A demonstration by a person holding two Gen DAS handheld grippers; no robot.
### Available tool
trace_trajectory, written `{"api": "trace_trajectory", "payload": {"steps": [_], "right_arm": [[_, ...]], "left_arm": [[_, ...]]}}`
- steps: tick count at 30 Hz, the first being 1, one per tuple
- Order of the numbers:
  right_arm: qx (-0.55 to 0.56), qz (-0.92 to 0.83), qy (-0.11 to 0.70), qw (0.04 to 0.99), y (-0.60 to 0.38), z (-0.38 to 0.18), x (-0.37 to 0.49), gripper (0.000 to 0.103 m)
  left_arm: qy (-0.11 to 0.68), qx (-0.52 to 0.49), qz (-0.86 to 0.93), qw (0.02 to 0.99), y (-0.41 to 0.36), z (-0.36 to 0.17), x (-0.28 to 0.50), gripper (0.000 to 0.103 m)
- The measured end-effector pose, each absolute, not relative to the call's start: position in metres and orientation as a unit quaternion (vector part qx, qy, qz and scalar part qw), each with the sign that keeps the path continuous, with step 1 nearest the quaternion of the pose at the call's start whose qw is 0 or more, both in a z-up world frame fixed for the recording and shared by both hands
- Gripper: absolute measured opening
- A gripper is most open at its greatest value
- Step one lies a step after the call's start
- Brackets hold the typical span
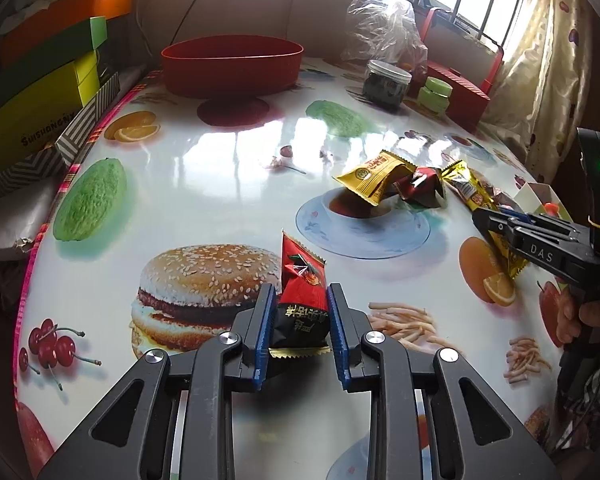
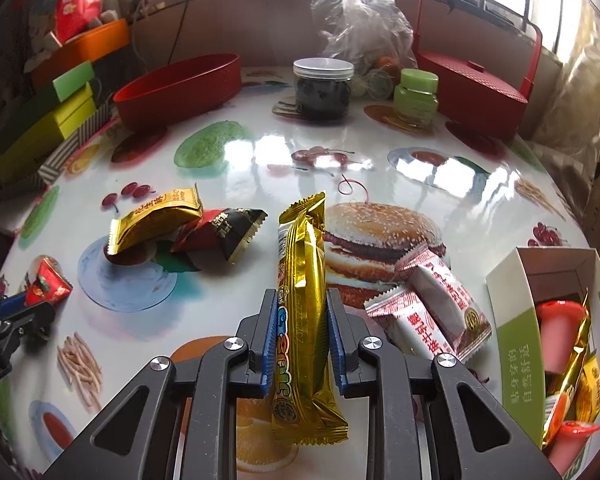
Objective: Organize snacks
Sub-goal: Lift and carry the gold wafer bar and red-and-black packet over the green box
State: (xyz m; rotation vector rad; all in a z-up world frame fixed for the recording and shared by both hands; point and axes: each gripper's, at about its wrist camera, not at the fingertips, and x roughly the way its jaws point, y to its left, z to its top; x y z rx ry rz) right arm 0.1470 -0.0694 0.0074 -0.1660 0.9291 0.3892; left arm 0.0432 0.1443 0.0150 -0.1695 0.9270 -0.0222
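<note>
Your left gripper [image 1: 302, 312] has its jaws clamped on a red-and-black snack packet [image 1: 300, 300], the blue pads pressing both sides of it just over the printed surface [image 1: 220, 184]. Your right gripper [image 2: 302, 320] has its jaws clamped on a long gold snack bar [image 2: 304, 300], which runs lengthwise between the pads and sticks out past them at both ends.

Just right of the gold bar lie two white-and-red packets [image 2: 432, 312], touching each other. Farther right stands an open white-and-green box [image 2: 516, 344] holding more snacks. Left of the bar, a yellow packet [image 2: 156, 216] leans on a second red-and-black packet [image 2: 220, 232].

At the far side of the surface sit a red bowl [image 2: 176, 88], a clear-lidded jar [image 2: 322, 88], a green jar [image 2: 416, 96] and a red handled basket [image 2: 480, 92].
</note>
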Motion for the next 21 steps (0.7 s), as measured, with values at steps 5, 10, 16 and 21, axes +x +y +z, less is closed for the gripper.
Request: {"api": "trace_trajectory", "payload": {"steps": [5, 10, 16, 21], "right_arm": [[-0.066, 0.188, 0.44, 0.876, -0.074, 0.011, 0.14, 0.022], [-0.052, 0.191, 0.438, 0.877, -0.079, 0.015, 0.134, 0.022], [-0.048, 0.191, 0.439, 0.877, -0.083, 0.014, 0.129, 0.022], [-0.046, 0.192, 0.439, 0.877, -0.083, 0.016, 0.126, 0.022]], "left_arm": [[0.442, -0.081, -0.014, 0.893, 0.14, 0.019, 0.042, 0.027], [0.437, -0.078, -0.021, 0.896, 0.134, 0.023, 0.041, 0.027], [0.443, -0.075, -0.021, 0.893, 0.132, 0.019, 0.039, 0.027], [0.452, -0.069, -0.016, 0.889, 0.131, 0.015, 0.04, 0.027]]}}
